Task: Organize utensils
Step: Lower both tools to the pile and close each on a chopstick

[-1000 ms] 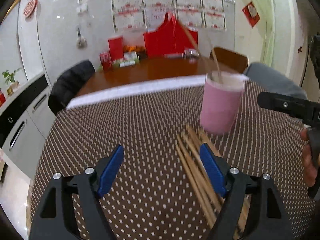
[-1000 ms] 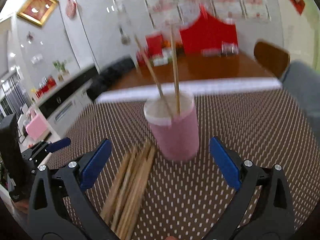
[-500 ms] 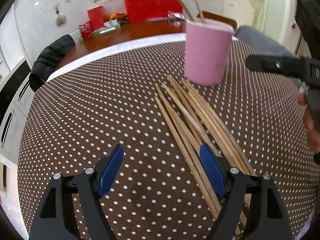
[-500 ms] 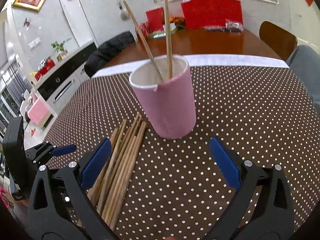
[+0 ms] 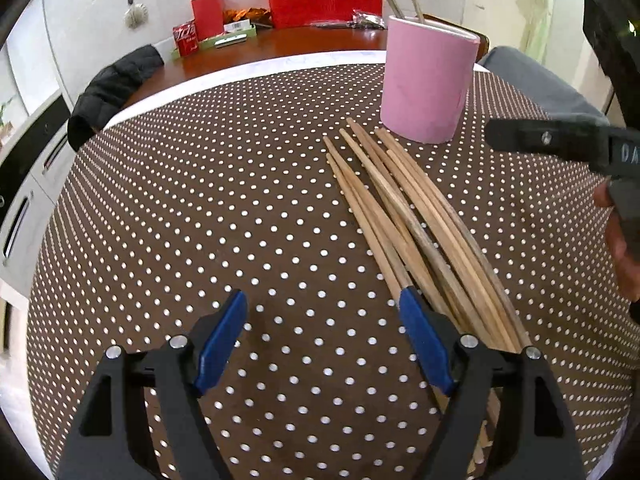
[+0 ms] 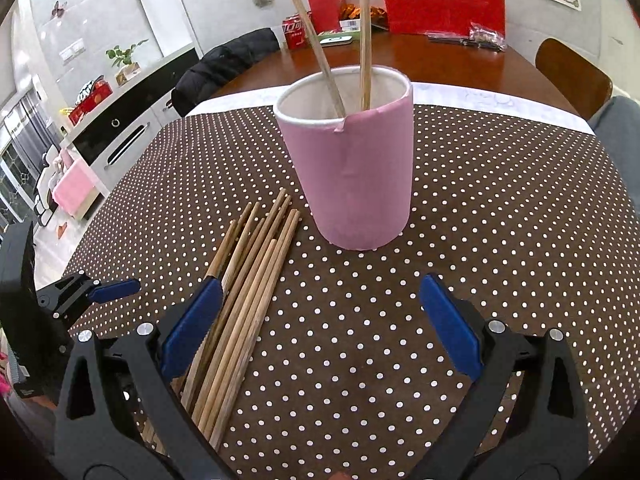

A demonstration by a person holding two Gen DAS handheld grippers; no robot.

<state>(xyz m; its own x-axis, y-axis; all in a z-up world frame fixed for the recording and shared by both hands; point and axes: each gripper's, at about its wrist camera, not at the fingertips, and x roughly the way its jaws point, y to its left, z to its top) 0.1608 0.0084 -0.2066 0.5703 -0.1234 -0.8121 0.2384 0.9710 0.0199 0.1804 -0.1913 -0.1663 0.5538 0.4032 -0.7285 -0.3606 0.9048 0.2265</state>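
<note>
Right wrist: chopsticks (image 6: 244,292) beside cup (image 6: 356,168), cloth (image 6: 500,208) bare rightward

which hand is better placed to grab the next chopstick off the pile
Probably left: the left gripper has open jaws, one pad right beside the loose chopsticks. The right gripper mostly spans bare cloth.
</note>
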